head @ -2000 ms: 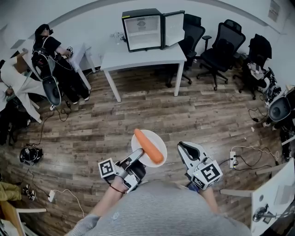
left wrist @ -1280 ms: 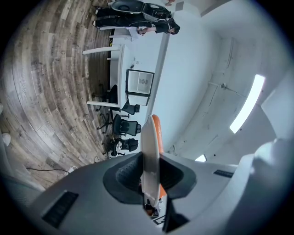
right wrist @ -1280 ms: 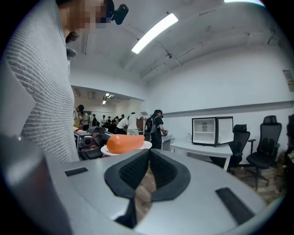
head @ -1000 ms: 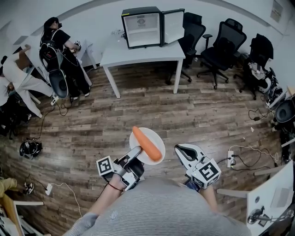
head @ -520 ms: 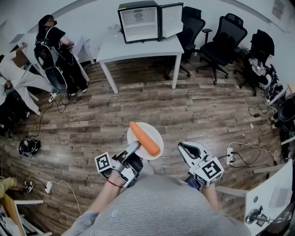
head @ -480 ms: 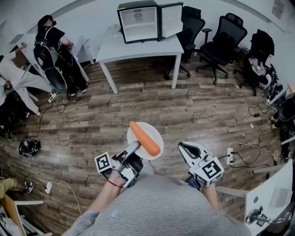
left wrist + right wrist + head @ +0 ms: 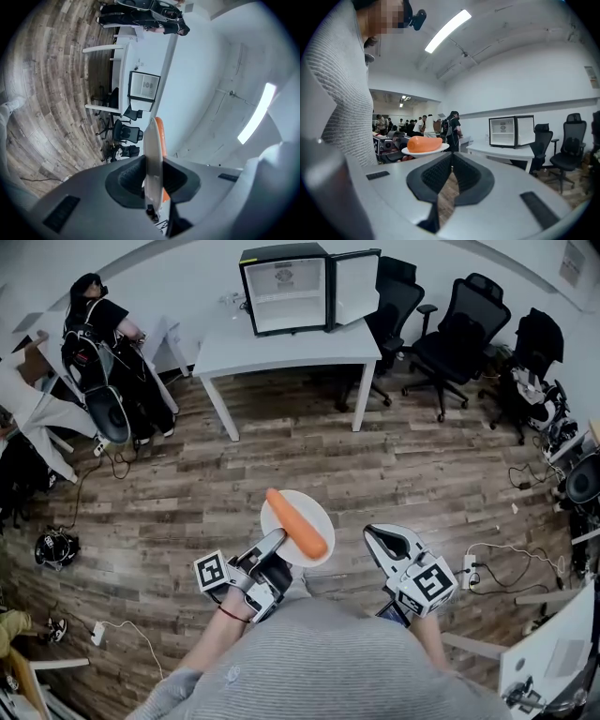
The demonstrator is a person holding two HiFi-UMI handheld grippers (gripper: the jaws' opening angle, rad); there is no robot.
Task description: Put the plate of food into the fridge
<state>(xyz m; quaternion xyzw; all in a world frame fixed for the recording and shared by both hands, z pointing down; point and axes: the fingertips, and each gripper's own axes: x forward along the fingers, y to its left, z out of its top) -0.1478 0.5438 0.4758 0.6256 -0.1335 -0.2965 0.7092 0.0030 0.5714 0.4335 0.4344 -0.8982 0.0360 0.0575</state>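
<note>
- Left gripper [image 7: 274,543] pinches rim of plate [image 7: 317,512].
- Carrot [image 7: 297,523] on plate, long axis 11-to-5 o'clock.
- Fridge [image 7: 285,292] on table [image 7: 291,345] at 12 o'clock from plate, well apart, door [image 7: 356,287] open.
- Right gripper [image 7: 382,540] pressed together, empty, at plate's 3 o'clock.

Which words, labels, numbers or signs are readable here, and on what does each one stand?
No text is readable.
Label inside the fridge: too small to read.
Wall sheet: too blurred to read.
Square markers: patterns only, no letters.
</note>
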